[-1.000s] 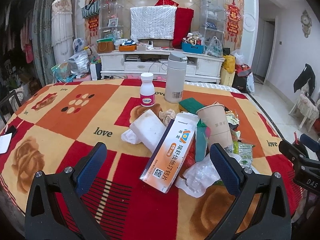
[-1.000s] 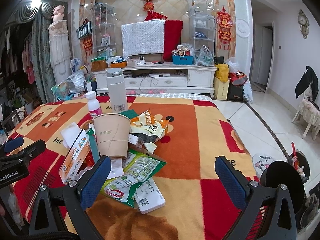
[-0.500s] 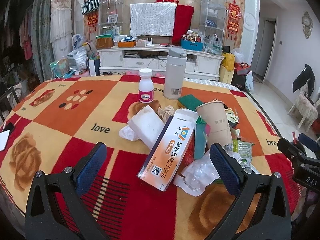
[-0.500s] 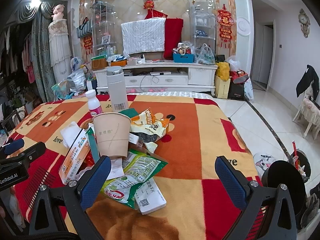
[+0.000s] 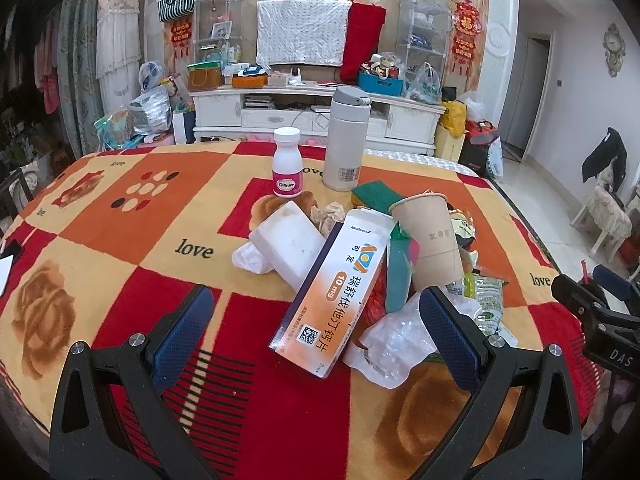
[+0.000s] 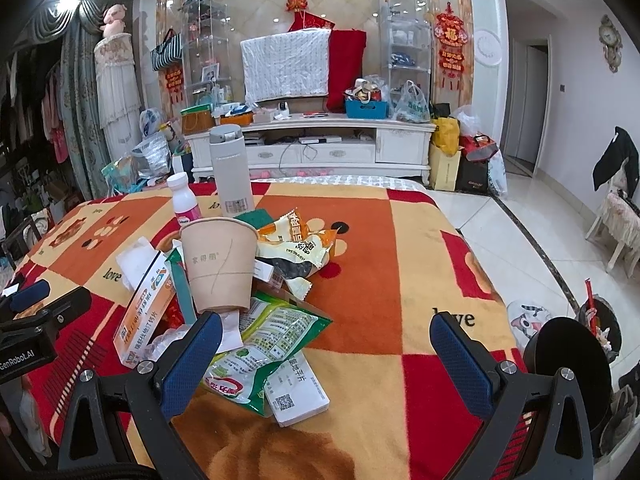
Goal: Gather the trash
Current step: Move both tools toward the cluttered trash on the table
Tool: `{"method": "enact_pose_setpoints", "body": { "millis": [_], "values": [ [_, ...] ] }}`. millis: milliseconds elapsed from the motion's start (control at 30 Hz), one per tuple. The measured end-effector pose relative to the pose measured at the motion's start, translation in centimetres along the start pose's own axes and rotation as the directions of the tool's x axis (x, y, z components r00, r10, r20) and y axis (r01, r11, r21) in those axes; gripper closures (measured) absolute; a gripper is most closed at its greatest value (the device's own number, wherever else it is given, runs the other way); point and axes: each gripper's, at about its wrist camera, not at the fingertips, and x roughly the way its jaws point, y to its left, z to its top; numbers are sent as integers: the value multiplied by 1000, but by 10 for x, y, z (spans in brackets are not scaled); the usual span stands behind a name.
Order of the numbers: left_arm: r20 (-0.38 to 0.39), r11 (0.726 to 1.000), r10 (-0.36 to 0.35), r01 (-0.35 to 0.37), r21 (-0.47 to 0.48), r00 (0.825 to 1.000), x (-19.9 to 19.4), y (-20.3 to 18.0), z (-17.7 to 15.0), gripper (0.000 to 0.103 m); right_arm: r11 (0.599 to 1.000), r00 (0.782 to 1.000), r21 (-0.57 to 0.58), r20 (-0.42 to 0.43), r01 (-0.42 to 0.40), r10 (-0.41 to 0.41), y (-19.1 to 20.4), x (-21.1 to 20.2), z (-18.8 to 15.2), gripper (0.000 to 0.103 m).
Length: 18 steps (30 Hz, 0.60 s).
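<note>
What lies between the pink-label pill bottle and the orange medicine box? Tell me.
In the left wrist view, a white foam block lies between the pill bottle and the medicine box; the box's upper end rests over the block's edge. A crumpled tissue sits beside it.

Left wrist view looks forward along the left hand-held gripper (image 5: 316, 334) from low over the near edge of the blanket-covered desk (image 5: 120, 216), facing the far cabinet wall, close to the trash pile. Right wrist view sits on the right hand-held gripper (image 6: 326, 348), further right, facing the same wall with the floor alongside. Both views share the paper cup (image 5: 430, 240) (image 6: 220, 266), orange box (image 5: 340, 296) (image 6: 146, 308), white flask (image 5: 344, 140) (image 6: 232, 172) and each other's gripper at the frame edge.
</note>
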Motion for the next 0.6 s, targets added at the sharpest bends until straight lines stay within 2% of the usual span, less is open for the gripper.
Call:
{"method": "enact_pose_setpoints", "body": {
  "millis": [200, 600],
  "values": [
    [-1, 1000, -1, 1, 0, 1000, 0, 1, -1, 1, 1000, 1000, 10, 21, -13, 12, 0, 1, -1, 0],
    [-18, 1000, -17, 17, -7, 1000, 4, 8, -8, 1, 1000, 1000, -10, -13, -16, 16, 0, 4, -5, 0]
  ]
}}
